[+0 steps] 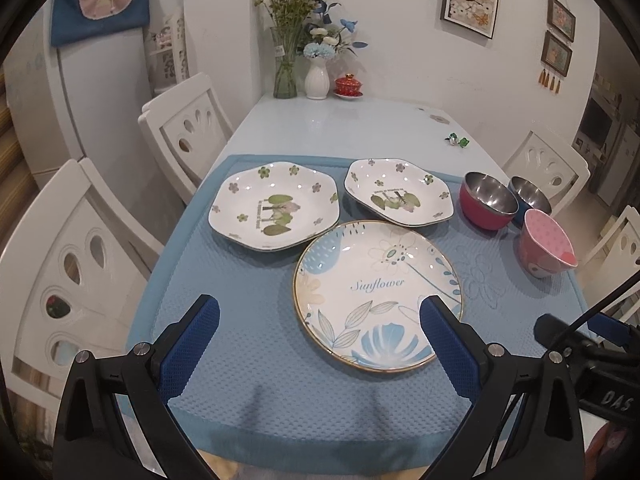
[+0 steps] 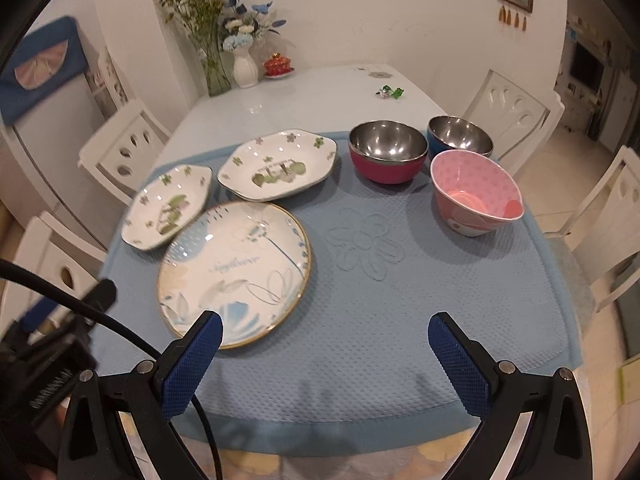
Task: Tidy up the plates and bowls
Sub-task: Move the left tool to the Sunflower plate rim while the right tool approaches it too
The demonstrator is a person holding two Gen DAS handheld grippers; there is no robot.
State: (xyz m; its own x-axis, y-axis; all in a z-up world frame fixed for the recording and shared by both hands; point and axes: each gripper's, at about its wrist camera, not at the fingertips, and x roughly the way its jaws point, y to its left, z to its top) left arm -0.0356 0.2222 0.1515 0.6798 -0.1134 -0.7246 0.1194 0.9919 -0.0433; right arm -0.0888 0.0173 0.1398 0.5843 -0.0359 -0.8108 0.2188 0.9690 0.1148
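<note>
A round "Sunflower" plate lies on the blue mat near the front. Behind it sit two hexagonal flowered plates, one on the left and one on the right. To the right stand a red steel bowl, a blue steel bowl and a pink bowl. My left gripper is open above the mat's front, its right finger over the round plate's edge. My right gripper is open over bare mat, holding nothing.
Two flower vases and a red lidded cup stand at the table's far end. White chairs flank both sides. A small green trinket lies on the bare tabletop.
</note>
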